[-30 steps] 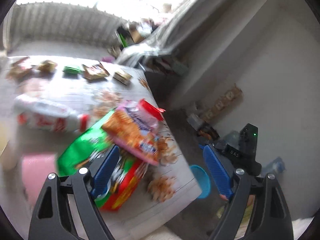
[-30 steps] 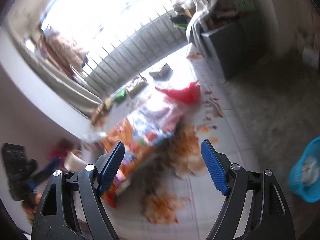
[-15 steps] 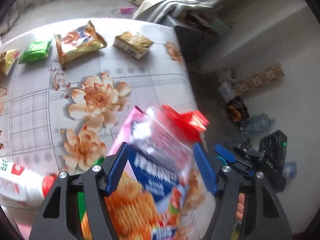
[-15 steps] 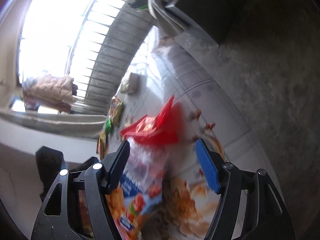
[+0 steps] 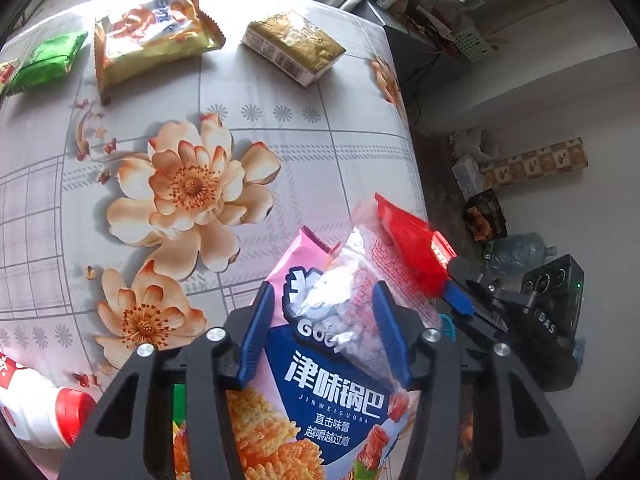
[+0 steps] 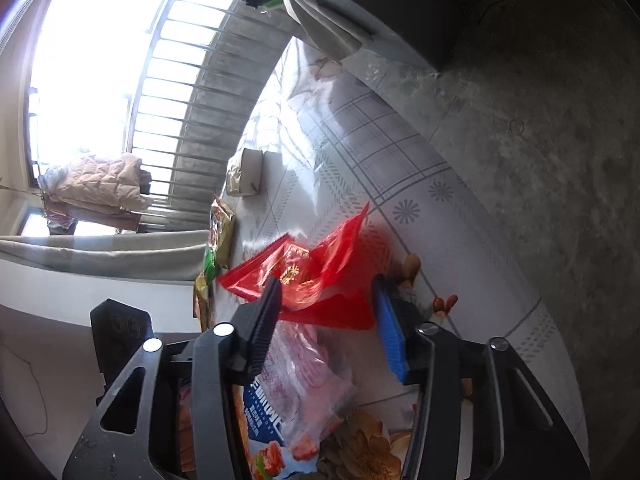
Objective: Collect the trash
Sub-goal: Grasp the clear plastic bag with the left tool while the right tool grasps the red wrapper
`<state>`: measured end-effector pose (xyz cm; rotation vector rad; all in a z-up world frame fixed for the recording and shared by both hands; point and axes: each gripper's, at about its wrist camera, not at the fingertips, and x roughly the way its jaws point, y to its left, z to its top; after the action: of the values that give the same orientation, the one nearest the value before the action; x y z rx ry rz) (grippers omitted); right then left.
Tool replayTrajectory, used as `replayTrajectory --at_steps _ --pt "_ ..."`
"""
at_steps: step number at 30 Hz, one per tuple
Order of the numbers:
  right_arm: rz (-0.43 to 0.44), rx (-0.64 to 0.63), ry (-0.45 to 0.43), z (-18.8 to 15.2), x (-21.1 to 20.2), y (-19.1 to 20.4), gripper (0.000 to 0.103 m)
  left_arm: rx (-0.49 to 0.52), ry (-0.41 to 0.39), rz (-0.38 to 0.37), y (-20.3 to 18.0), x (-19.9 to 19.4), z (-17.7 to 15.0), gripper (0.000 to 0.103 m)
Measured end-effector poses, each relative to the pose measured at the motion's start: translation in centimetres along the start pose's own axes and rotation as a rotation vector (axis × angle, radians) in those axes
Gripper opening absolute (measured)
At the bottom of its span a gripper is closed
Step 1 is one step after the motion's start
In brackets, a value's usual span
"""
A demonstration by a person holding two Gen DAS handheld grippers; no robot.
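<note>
Snack bag (image 5: 320, 380), pink and blue, printed "津味锅巴 / JINWEIGUOBA", at frame bottom centre of left wrist view, lying between jaws of left gripper (image 5: 320, 332), long axis running up-frame along the fingers; jaws narrowed around it, firm pinch not confirmable. Clear red-tipped wrapper (image 6: 308, 276) lying over bag's far end, sitting between narrow jaws of right gripper (image 6: 324, 320), contact unclear. Other packets (image 5: 148, 44) well apart at upper left on floral surface (image 5: 304, 152); left nearer the bag.
</note>
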<state>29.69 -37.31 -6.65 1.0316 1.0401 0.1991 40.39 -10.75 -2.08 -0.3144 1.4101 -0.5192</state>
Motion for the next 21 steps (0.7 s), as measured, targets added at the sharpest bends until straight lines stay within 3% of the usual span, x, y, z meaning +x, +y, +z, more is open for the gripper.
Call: replayTrajectory --at_steps 4,9,12,21 --pt "-0.005 -0.011 0.017 0.0 0.2 -0.3 0.026 0.018 0.003 -0.021 -0.4 0.1 -0.2 0.037" --pt "0.000 0.003 0.017 -0.2 0.2 -0.8 0.013 0.027 0.011 -0.041 -0.5 0.2 -0.5 0.013" --pt "0.008 0.012 0.011 -0.3 0.0 -1.2 0.007 0.042 0.002 -0.046 -0.8 0.1 -0.8 0.005" --pt "0.056 0.016 -0.032 -0.5 -2.2 -1.8 0.002 0.096 -0.076 -0.073 -2.2 -2.4 -1.8 0.001"
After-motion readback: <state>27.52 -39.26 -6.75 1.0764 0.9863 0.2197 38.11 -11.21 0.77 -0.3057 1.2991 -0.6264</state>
